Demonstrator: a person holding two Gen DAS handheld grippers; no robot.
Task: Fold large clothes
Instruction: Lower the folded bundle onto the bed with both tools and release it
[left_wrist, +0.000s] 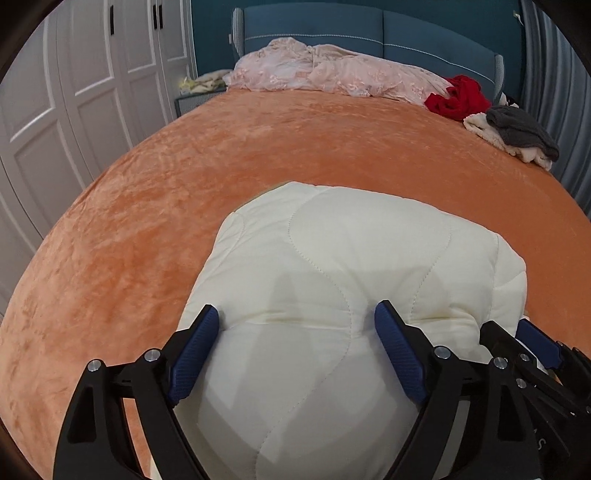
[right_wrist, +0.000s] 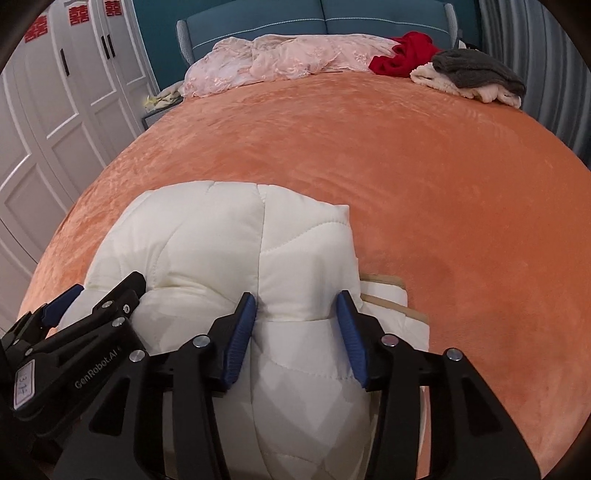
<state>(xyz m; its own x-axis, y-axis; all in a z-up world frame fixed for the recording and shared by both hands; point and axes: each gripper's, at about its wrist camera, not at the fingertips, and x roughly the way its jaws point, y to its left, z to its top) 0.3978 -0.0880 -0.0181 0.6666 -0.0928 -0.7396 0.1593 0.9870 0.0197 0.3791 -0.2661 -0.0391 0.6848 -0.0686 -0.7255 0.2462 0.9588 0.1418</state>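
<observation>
A bedroom, with the orange plush bed (left_wrist: 207, 177) serving as the folding surface, white wardrobe doors (left_wrist: 74, 92) on one side and a blue headboard (left_wrist: 332, 26) at the far end. Nearest the cameras, a cream quilted garment (left_wrist: 332, 258) lies folded into a thick bundle at the near edge of the bed, and both tools reach over it. The left tool (left_wrist: 295, 321) stands wide, its blue pads straddling a padded bulge without visibly pinching it. The right tool (right_wrist: 297, 306) stands about half open, astride a raised seam ridge; whether its pads press the fabric cannot be told. Both point obliquely downward, side by side, each visible at the edge of the other's view. The step appears to be pressing or squaring the last fold; done well, it calls for even downward pressure on both sides so that the puffy filling does not spring open. Farther off lie a pink lace cover (left_wrist: 325, 70), a red garment (left_wrist: 458, 98) and a grey and cream pile (left_wrist: 517, 133), well apart from the bundle.
</observation>
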